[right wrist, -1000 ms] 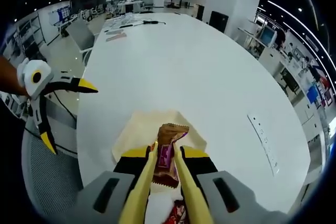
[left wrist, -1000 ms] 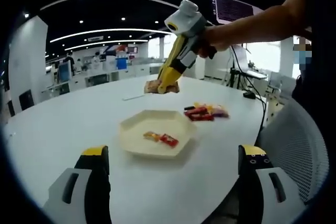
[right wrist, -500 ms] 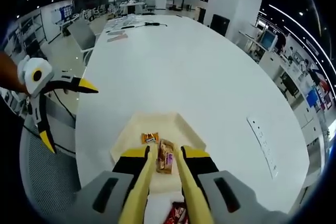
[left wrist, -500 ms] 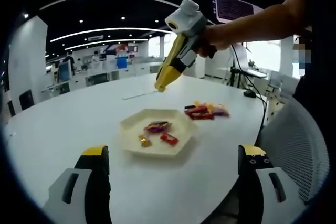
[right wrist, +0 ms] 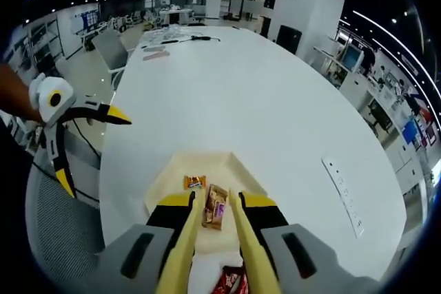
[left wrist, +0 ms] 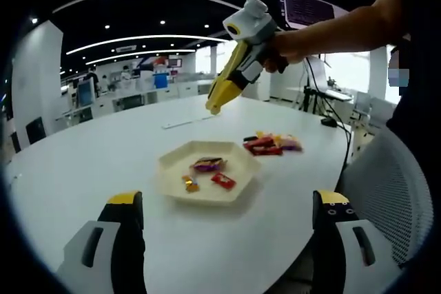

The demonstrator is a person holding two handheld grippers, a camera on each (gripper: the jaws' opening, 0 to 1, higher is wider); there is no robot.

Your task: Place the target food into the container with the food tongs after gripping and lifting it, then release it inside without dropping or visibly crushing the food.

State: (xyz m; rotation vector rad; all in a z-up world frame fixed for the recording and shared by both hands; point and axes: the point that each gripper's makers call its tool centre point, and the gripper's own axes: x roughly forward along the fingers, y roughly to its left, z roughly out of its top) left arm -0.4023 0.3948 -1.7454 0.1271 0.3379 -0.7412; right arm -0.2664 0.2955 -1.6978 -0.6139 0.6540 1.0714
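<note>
Three wrapped snacks lie in the cream tray (left wrist: pixel 172 170) on the white surface (left wrist: pixel 83 163): a purple-and-brown bar (left wrist: pixel 207 164), a small orange one (left wrist: pixel 189 184) and a red one (left wrist: pixel 222 181). More snacks form a pile (left wrist: pixel 270 145) just beside the tray. Above the tray, the right gripper (left wrist: pixel 213 107) holds yellow tongs (right wrist: pixel 213 239) with tips a little apart, nothing between them. The left gripper (right wrist: pixel 93 148) hovers off the surface edge, jaws spread wide and empty.
</note>
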